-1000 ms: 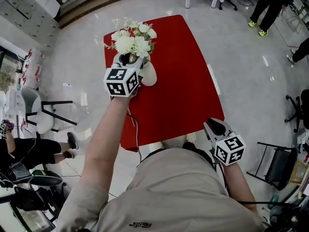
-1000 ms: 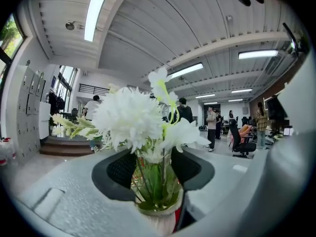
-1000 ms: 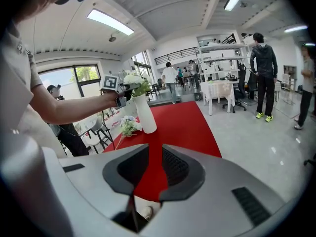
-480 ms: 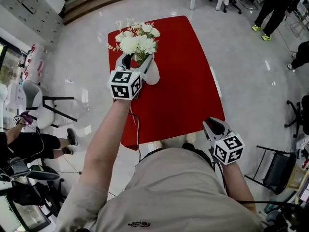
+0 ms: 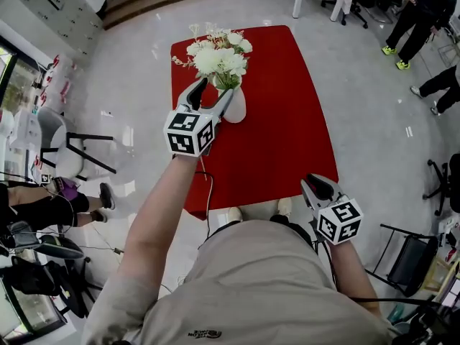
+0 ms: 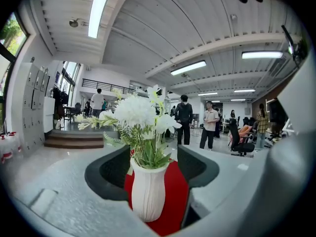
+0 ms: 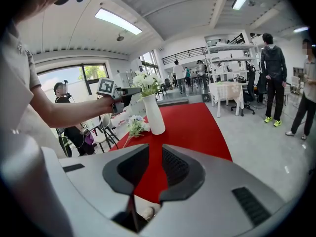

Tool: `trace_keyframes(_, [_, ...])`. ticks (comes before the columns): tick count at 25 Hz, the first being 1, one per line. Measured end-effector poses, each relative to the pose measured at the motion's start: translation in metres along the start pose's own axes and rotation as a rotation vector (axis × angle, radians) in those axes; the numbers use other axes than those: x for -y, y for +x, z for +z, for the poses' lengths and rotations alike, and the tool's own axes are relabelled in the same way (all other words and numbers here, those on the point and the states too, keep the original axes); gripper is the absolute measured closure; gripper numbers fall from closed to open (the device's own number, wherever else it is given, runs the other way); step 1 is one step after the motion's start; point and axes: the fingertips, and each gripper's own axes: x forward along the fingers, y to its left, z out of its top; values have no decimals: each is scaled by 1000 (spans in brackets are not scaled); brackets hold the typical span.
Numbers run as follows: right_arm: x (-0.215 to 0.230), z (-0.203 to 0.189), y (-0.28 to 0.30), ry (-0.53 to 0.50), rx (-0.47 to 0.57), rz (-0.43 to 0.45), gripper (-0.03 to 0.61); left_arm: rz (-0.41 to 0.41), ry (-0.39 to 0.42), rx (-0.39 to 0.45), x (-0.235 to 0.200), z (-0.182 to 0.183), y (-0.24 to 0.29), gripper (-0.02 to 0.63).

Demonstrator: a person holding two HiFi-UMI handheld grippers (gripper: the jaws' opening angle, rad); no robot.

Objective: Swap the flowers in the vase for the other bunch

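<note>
A white ribbed vase (image 5: 236,106) (image 6: 147,195) (image 7: 154,115) stands on the red table (image 5: 287,135), holding white flowers (image 5: 219,54) (image 6: 137,113). My left gripper (image 5: 213,90) (image 6: 152,168) is open. Its jaws have just been opening. The vase stands just ahead in line with the gap, and the pads do not press on it. A second small bunch (image 7: 136,126) lies on the table left of the vase; my left arm hides it in the head view. My right gripper (image 5: 315,185) (image 7: 150,168) hangs by the table's near edge, its jaws a narrow gap apart with nothing in it.
A chair (image 5: 72,157) and a seated person (image 5: 43,210) are left of the table. A black folding chair (image 5: 410,254) stands at the right. Several people (image 5: 424,13) stand beyond on the grey floor, near a white table (image 7: 224,90).
My left gripper's jaws have spread wider and it has drawn back a little from the white bunch, which stays in the vase. The right gripper has kept still.
</note>
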Motion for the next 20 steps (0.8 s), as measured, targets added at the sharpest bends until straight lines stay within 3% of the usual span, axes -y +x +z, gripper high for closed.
trace_keyframes(8, [-29, 12, 14, -45, 3, 41, 491, -6, -87, 14, 4, -7, -59, 328])
trace_keyframes(12, [-41, 18, 21, -68, 9, 54, 495, -52, -133, 7, 16, -12, -92, 330])
trace_keyframes(20, [-73, 32, 37, -114, 41, 75, 523, -98, -210, -54, 32, -37, -160, 576])
